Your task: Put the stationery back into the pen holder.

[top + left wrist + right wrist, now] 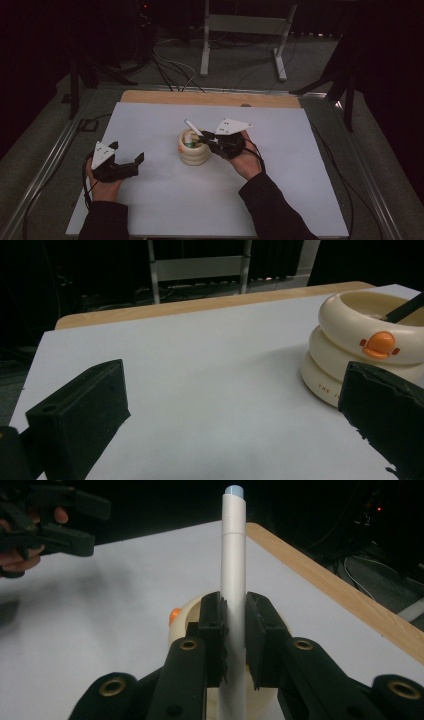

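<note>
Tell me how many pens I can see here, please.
1 for sure: the white pen, gripped by the right gripper above the cream holder. Something green sits inside that holder; more pens may be hidden there.

We saw a smooth, matt white plastic pen (234, 580) between the right gripper (234, 640)'s matt black, ribbed jaws. Just beyond them stood a glossy cream plastic holder (360, 347), and under it lay a matt white sheet (210, 390) edged by pale wood (350, 600).
</note>
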